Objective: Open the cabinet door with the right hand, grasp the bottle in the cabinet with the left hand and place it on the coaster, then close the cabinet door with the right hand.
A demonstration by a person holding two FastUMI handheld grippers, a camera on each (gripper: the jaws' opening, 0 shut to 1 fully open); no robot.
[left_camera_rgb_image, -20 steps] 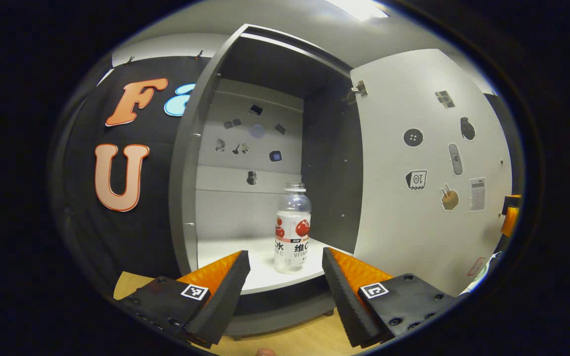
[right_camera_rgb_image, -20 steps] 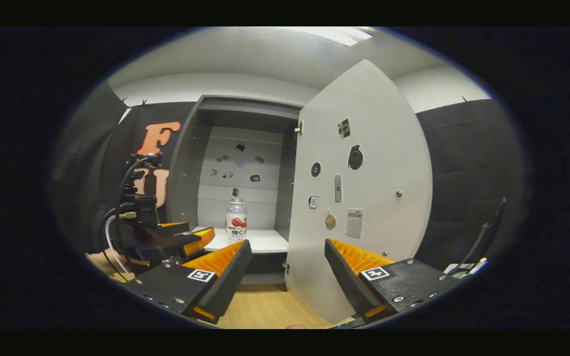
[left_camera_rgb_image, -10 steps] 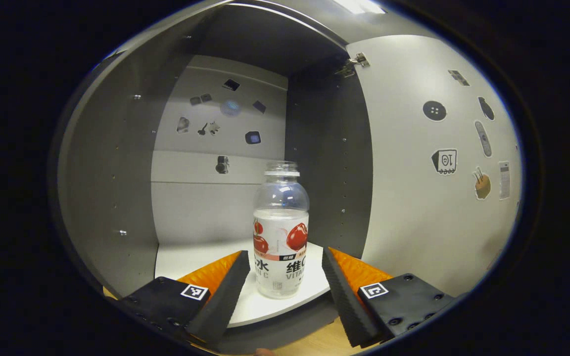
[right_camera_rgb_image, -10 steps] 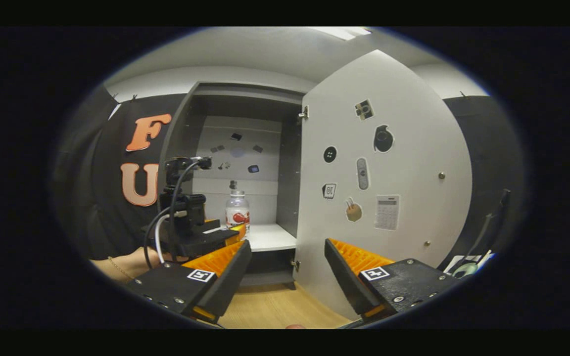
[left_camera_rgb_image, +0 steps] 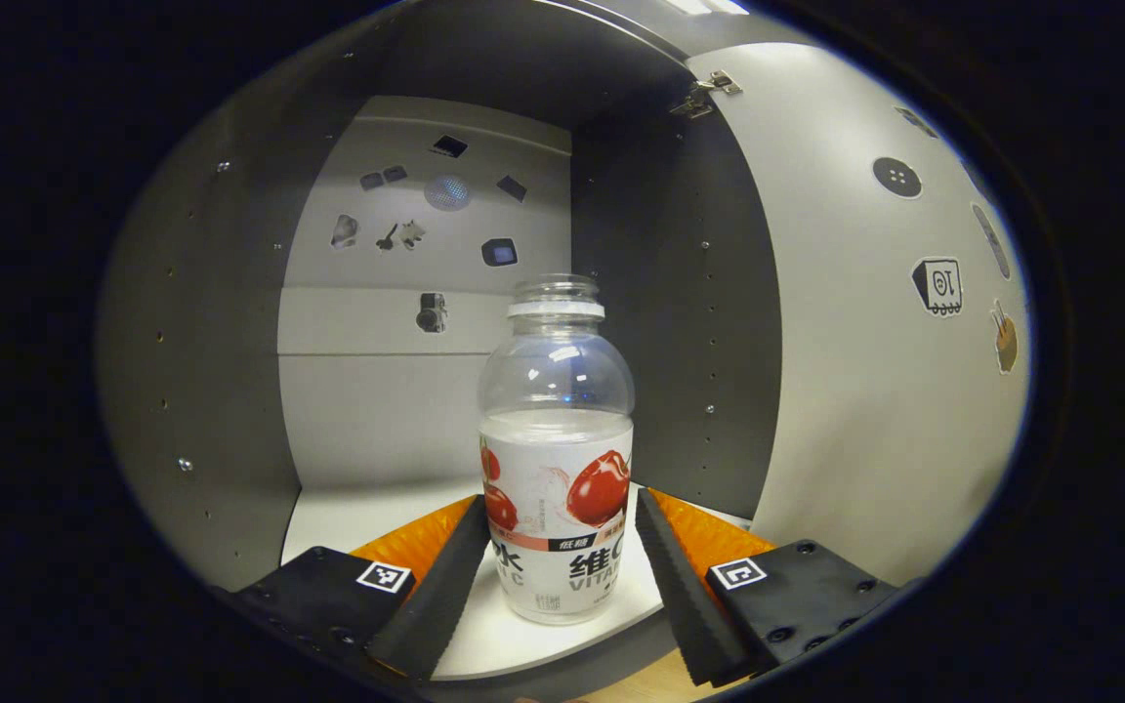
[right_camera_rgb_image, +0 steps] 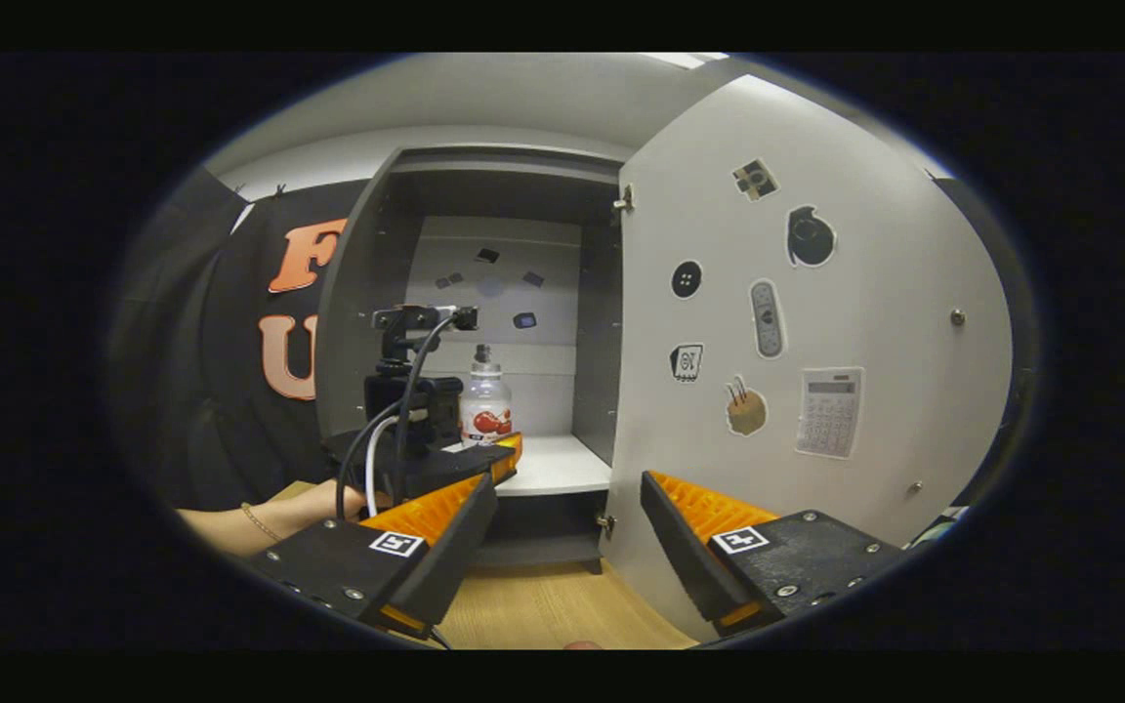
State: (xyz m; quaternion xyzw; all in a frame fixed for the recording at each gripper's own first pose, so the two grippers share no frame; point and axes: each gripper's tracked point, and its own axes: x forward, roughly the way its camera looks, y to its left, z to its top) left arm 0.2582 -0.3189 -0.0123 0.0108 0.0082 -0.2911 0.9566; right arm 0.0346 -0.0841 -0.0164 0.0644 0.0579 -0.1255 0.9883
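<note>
A clear bottle with a red-fruit label and no cap stands upright on the white shelf inside the grey cabinet. My left gripper is open, with one finger on either side of the bottle's lower body; I cannot tell whether they touch it. In the right gripper view the bottle stands behind the left gripper, which reaches onto the shelf. My right gripper is open and holds nothing, hanging in front of the cabinet beside the open door.
The white door, with stickers on its inner face, swings out to the right on a top hinge. The cabinet stands on a wooden tabletop. A person's hand holds the left gripper, with cables trailing from it.
My left gripper has moved forward into the cabinet until its fingers flank the bottle. The right gripper has drifted slightly nearer the door and stays open.
</note>
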